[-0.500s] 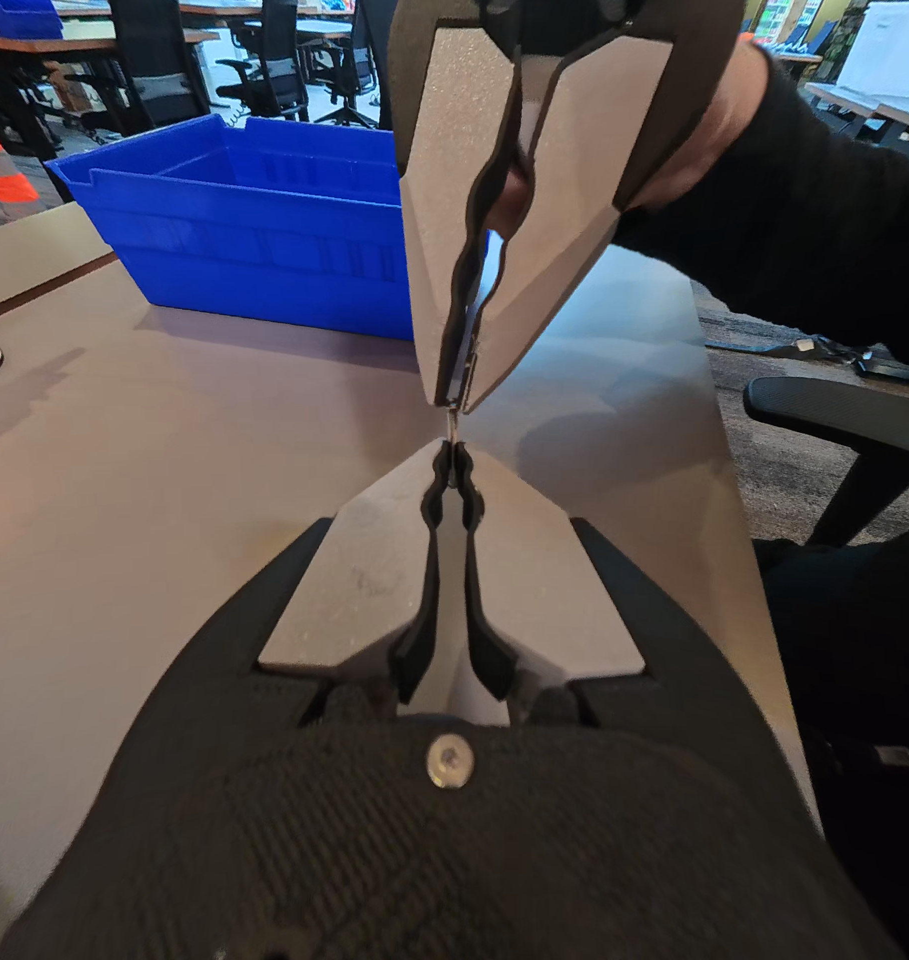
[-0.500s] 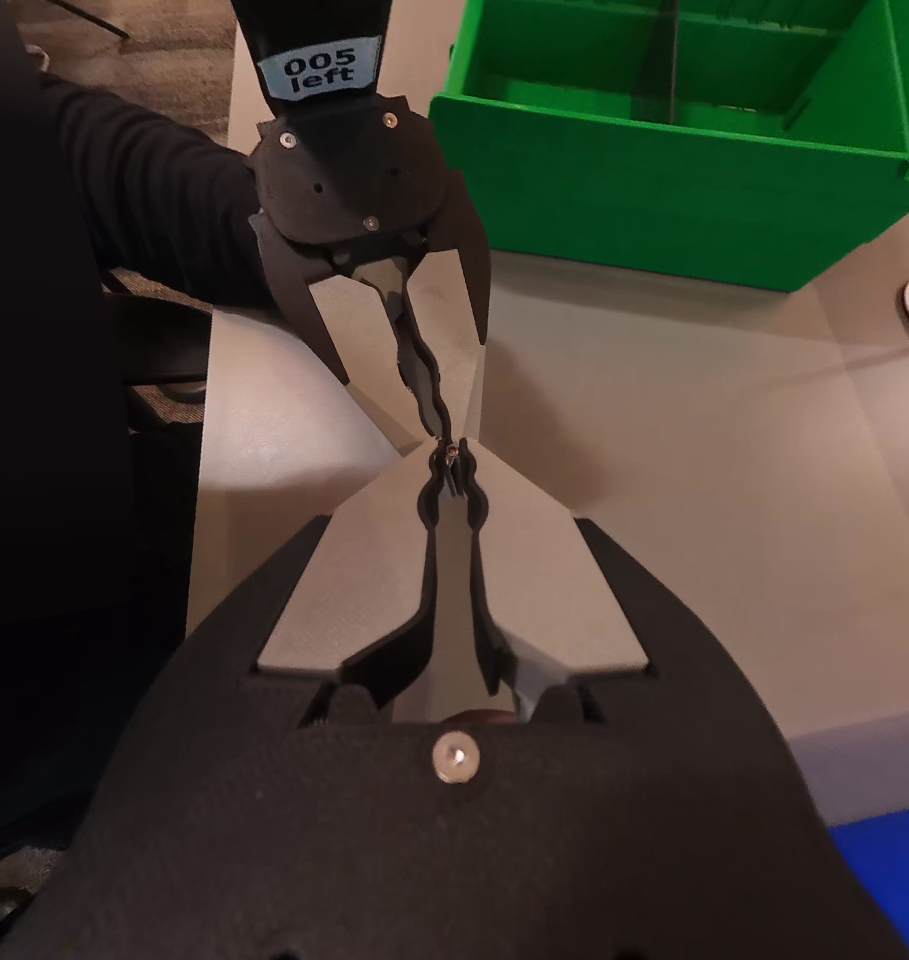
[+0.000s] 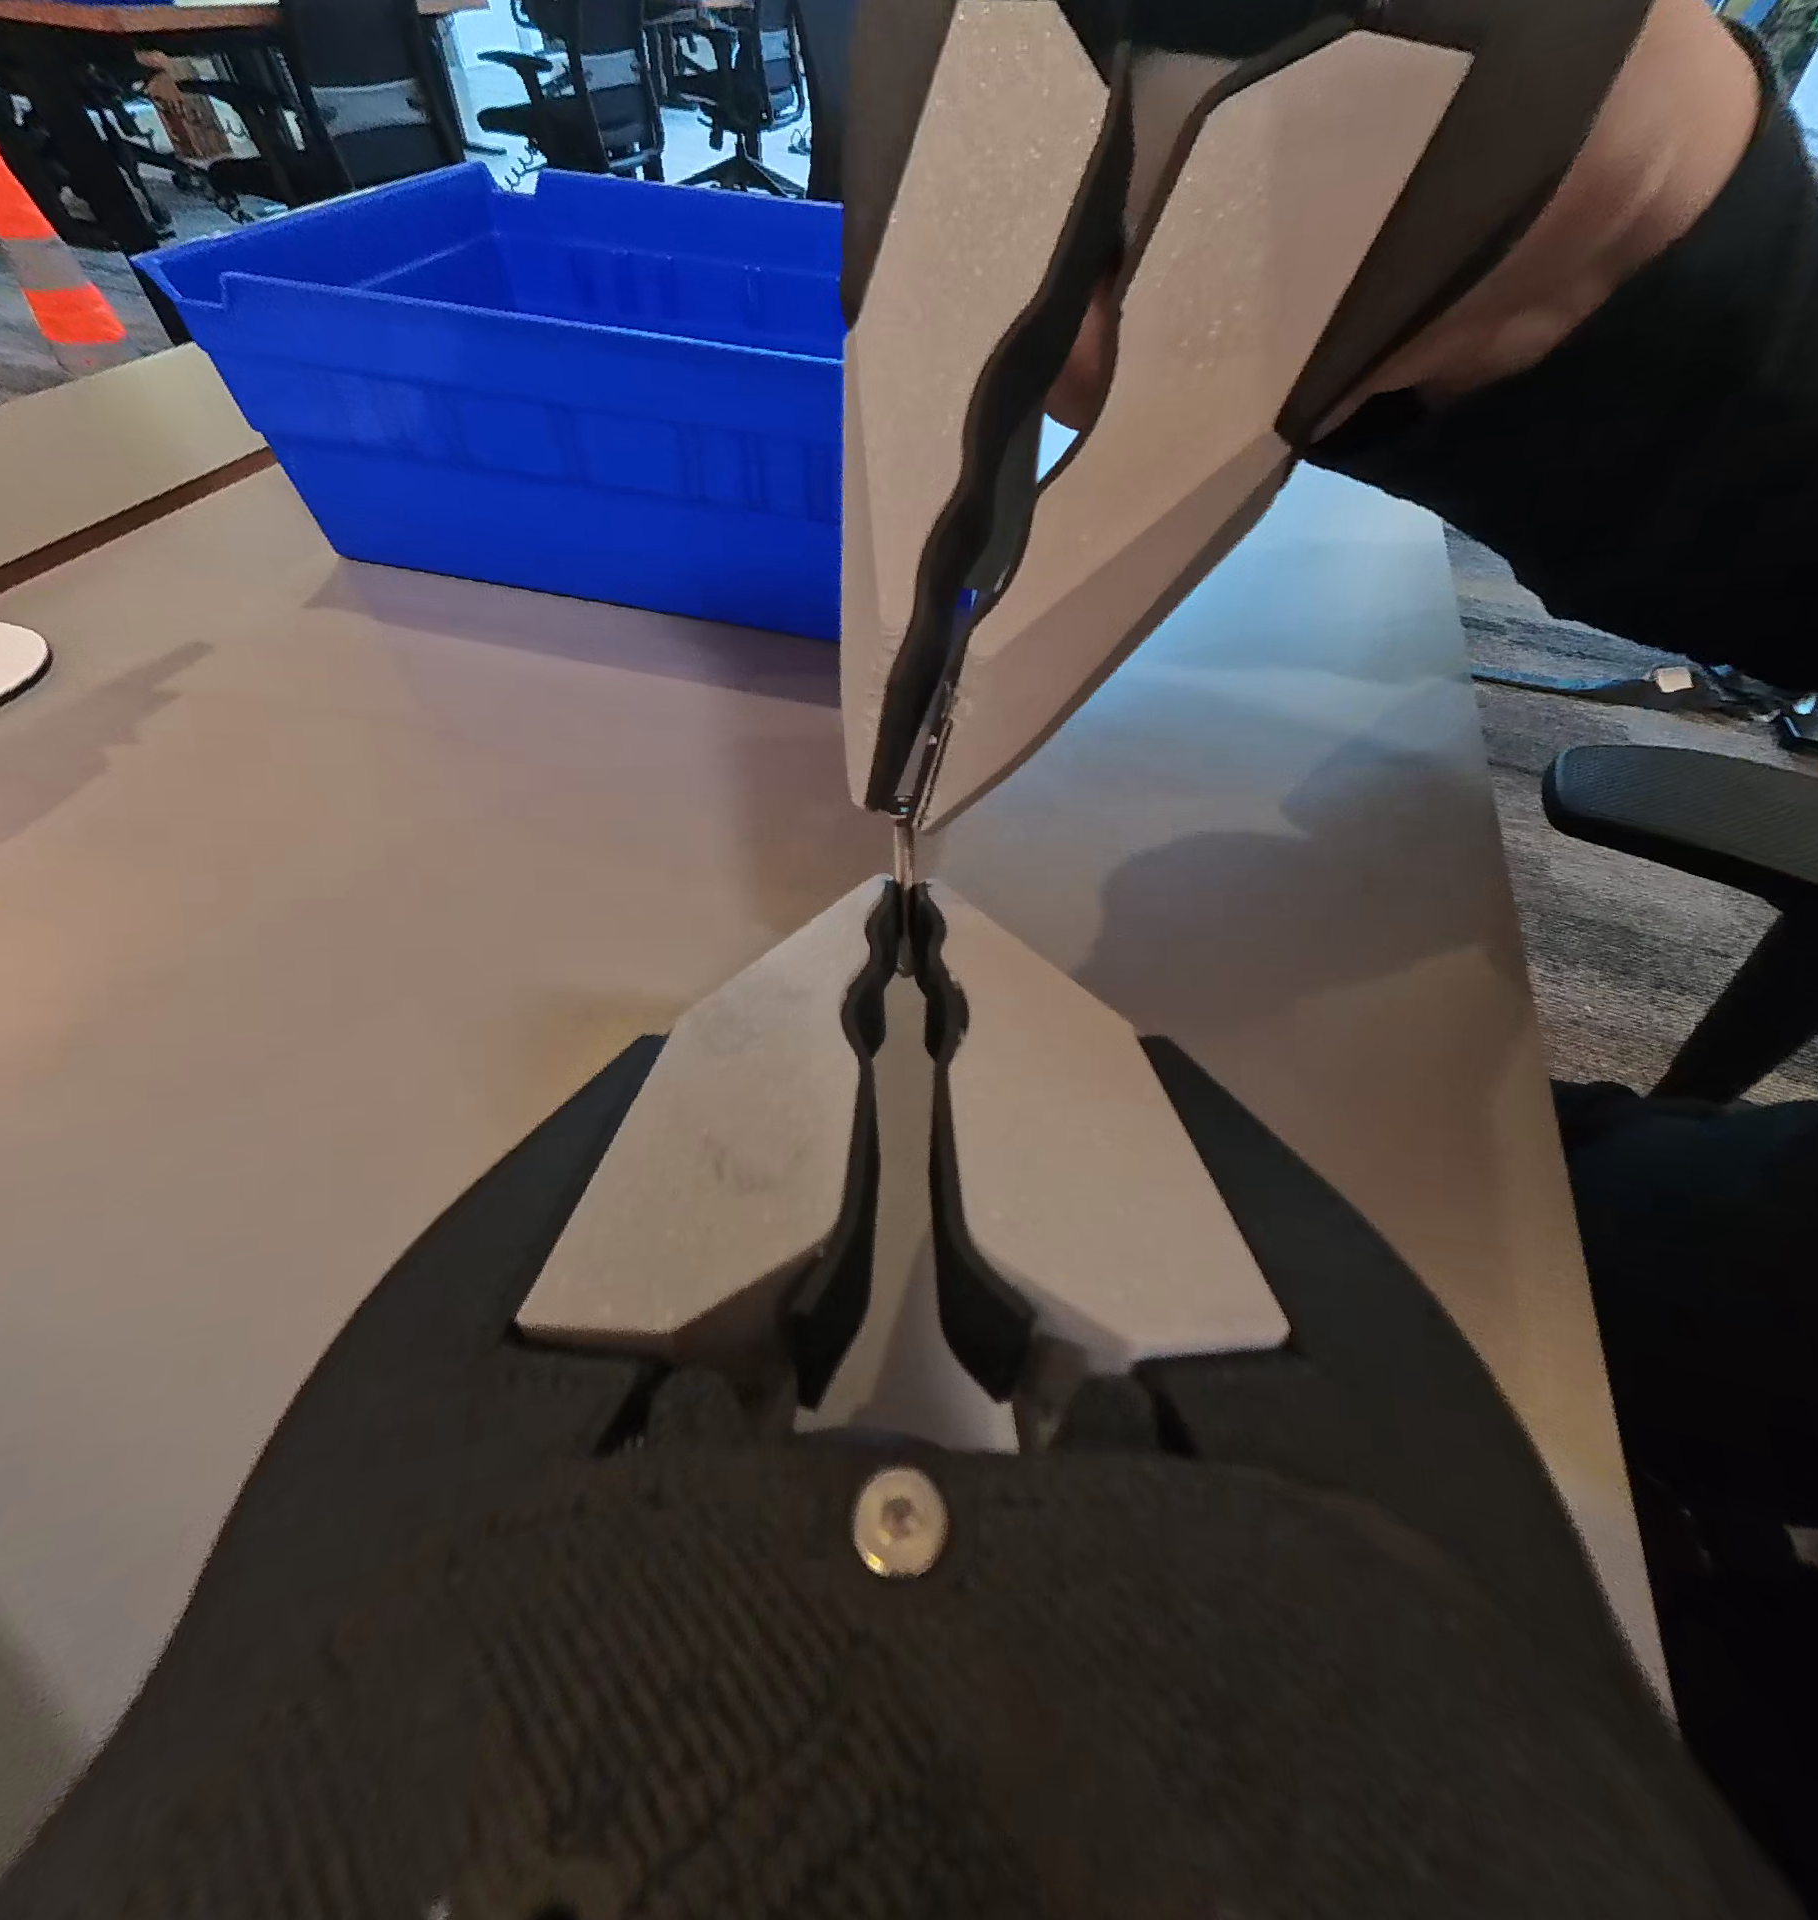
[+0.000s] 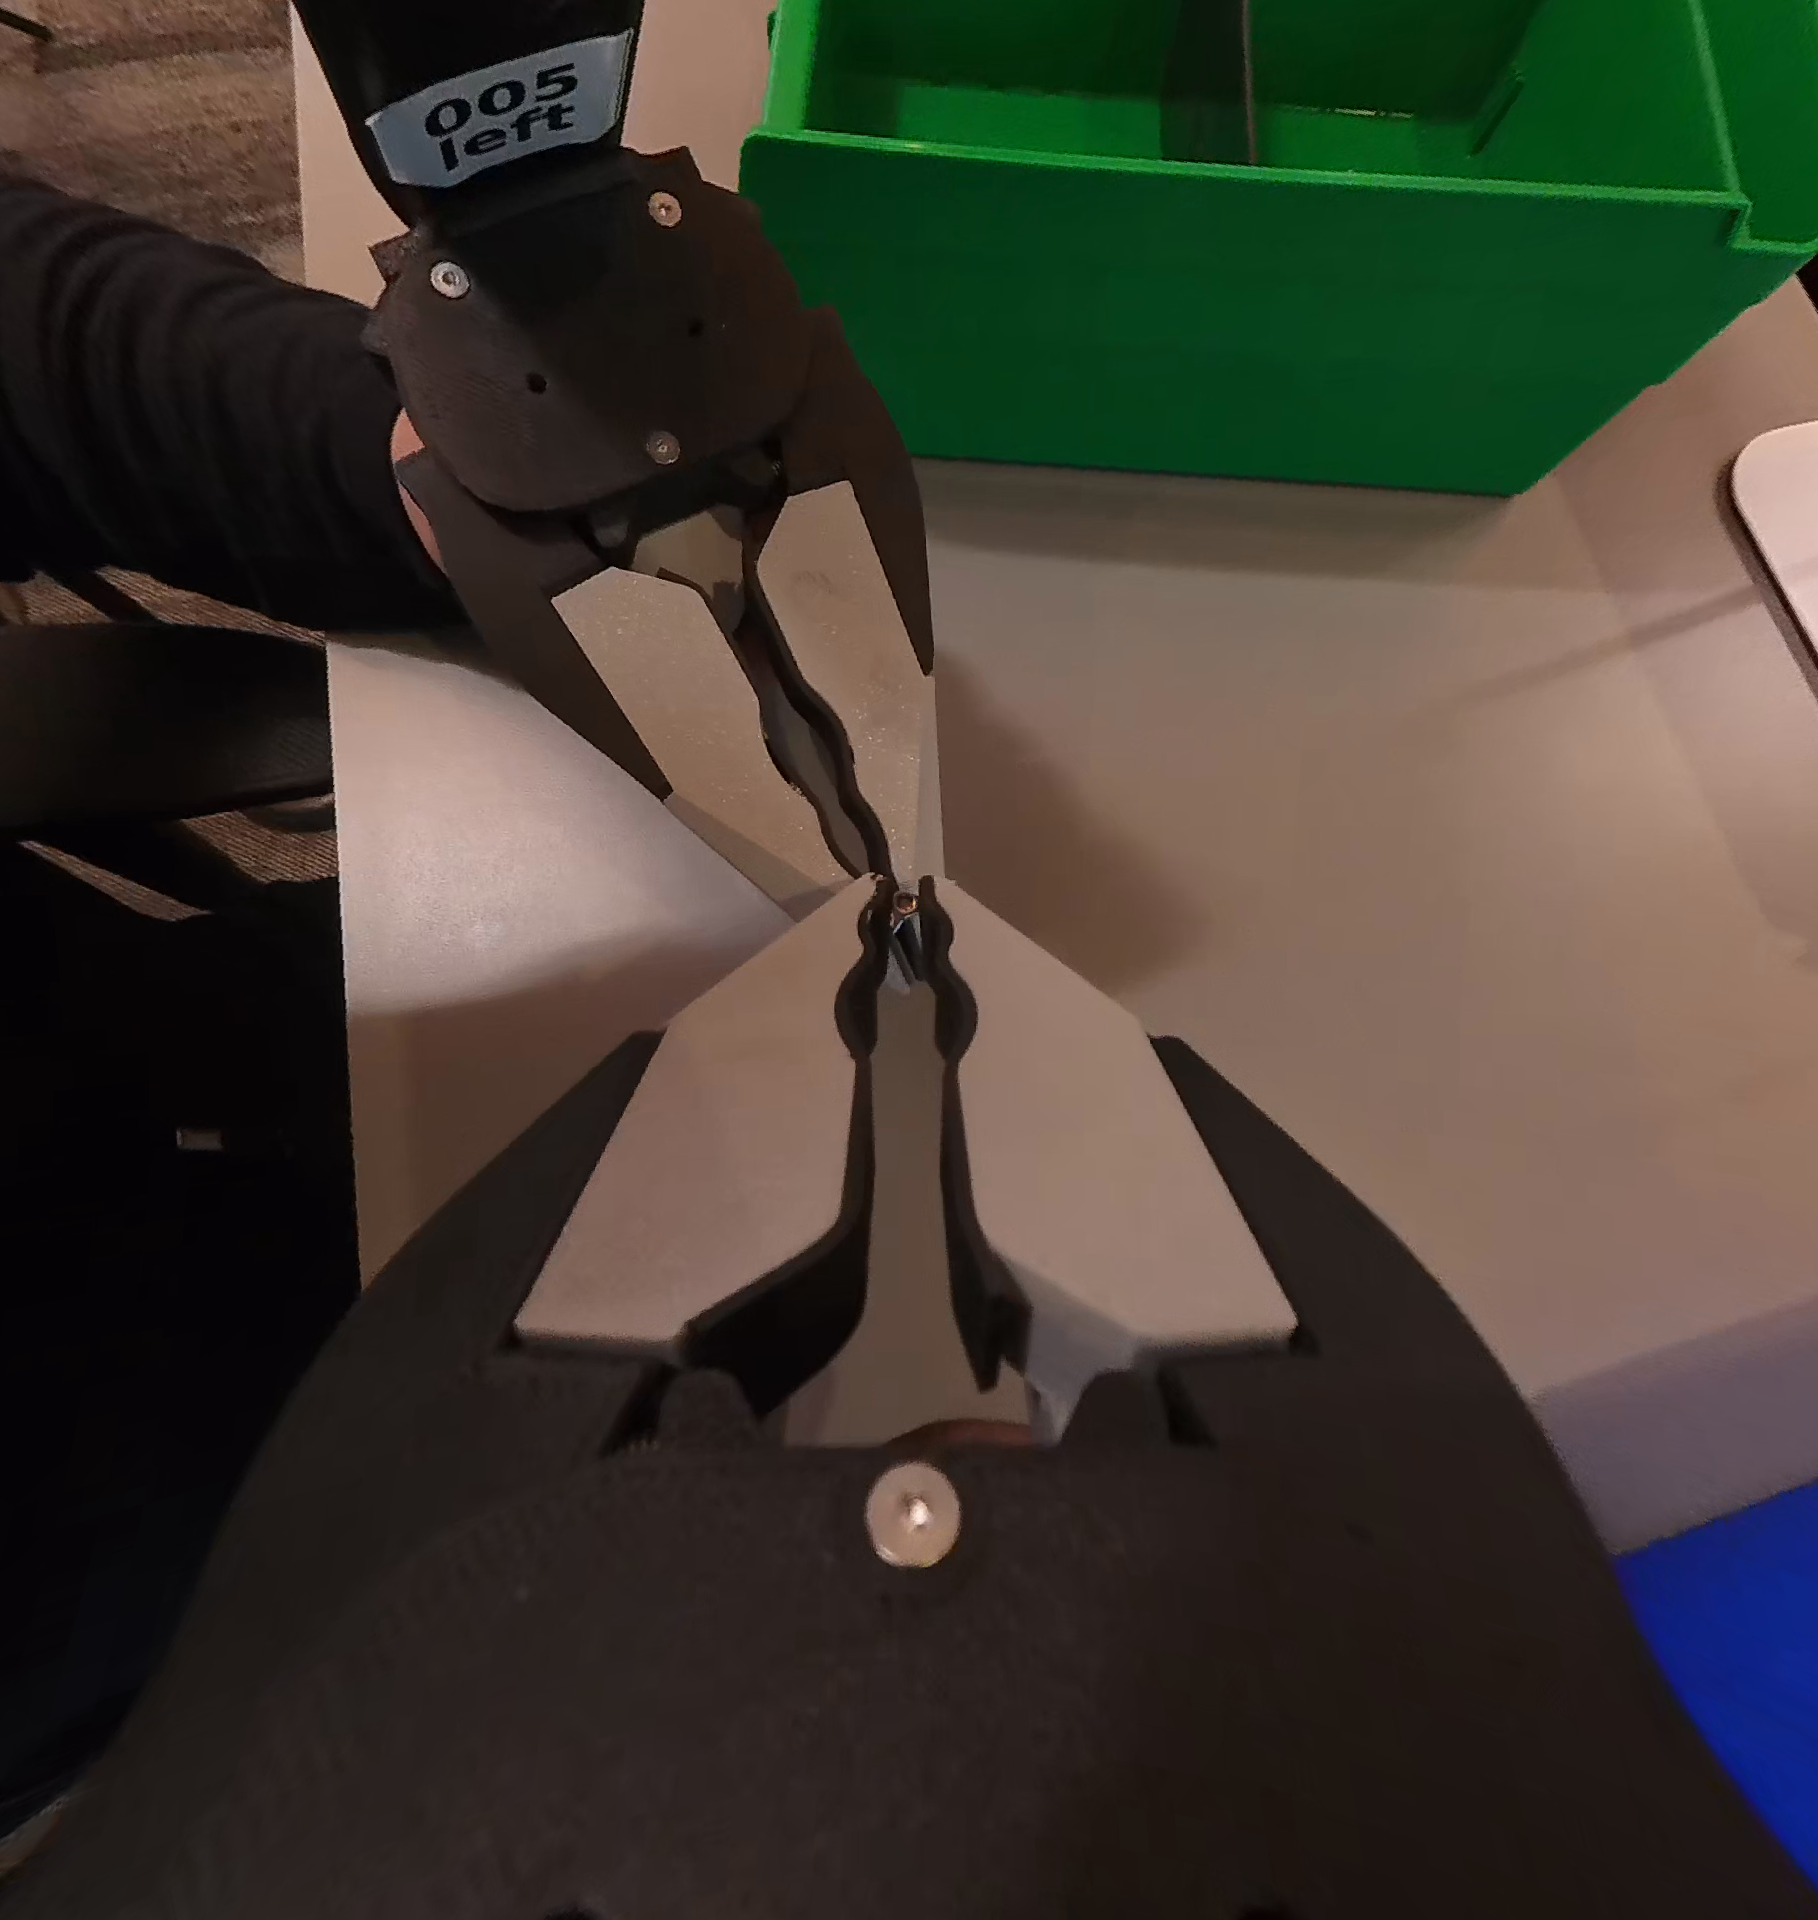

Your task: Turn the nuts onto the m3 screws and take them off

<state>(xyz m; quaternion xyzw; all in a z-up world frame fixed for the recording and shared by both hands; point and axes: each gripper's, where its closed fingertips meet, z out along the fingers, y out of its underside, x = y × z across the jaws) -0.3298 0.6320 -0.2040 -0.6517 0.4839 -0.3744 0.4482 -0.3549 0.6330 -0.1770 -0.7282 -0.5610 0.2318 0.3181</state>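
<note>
A thin metal screw (image 3: 903,854) spans the short gap between the two grippers' tips, above the grey table (image 3: 365,935). My left gripper (image 3: 903,896) is shut on the screw's near end. My right gripper (image 3: 907,816) comes down from the top of the left wrist view and is shut too. In the right wrist view my right gripper (image 4: 903,902) pinches a small round nut (image 4: 903,907) at its tips. The left gripper (image 4: 889,875) meets it tip to tip from the upper left. How far the nut sits on the thread is hidden.
A blue bin (image 3: 531,416) stands on the table behind the grippers; its corner (image 4: 1757,1621) shows in the right wrist view. A green bin (image 4: 1248,312) stands at the far side. A white flat object (image 4: 1809,551) lies at the right edge. An office chair (image 3: 1715,831) is beside the table. Left and right tips are no more than a few centimetres apart.
Both grippers stay shut and tip to tip. The right gripper has turned slightly, so the green bin and the left gripper have shifted in its view. The left view has shifted a little.
</note>
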